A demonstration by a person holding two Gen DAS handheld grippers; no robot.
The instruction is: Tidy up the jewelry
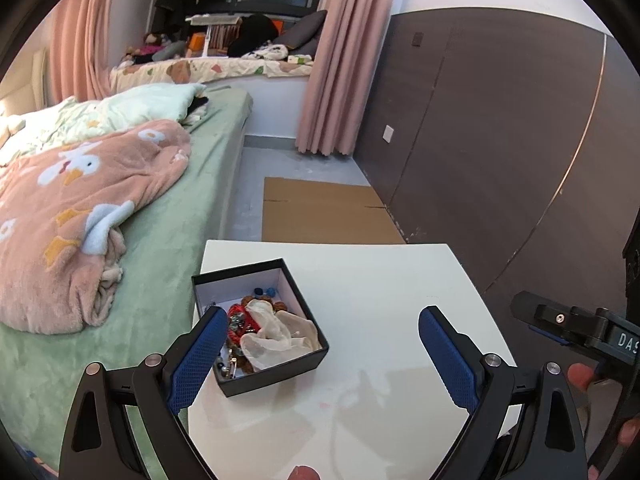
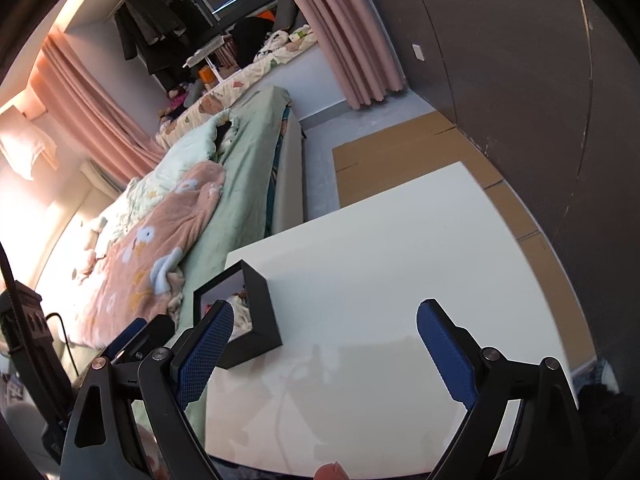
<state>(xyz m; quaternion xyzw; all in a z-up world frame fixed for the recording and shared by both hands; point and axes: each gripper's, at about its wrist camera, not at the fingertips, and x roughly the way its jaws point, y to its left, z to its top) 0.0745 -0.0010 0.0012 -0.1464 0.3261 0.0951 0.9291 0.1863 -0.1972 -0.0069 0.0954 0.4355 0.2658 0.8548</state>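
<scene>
A black open box (image 1: pixel 280 354) with a white inside sits at the left of the white table (image 1: pixel 380 300). It holds beads, red and metal jewelry (image 1: pixel 240 322) and a crumpled sheer pouch (image 1: pixel 280 334). My left gripper (image 1: pixel 322 316) is open and empty above the table, its left finger over the box's left edge. In the right wrist view the box (image 2: pixel 264 320) is seen from the side. My right gripper (image 2: pixel 324 314) is open and empty over the table, to the right of the box. The right gripper also shows in the left wrist view (image 1: pixel 576 326).
A bed (image 1: pixel 168 216) with a pink blanket (image 1: pixel 80 208) adjoins the table's left side. Flat cardboard (image 1: pixel 324 212) lies on the floor beyond the table. A dark wall panel (image 1: pixel 500 140) stands at the right. Pink curtains (image 1: pixel 344 60) hang at the back.
</scene>
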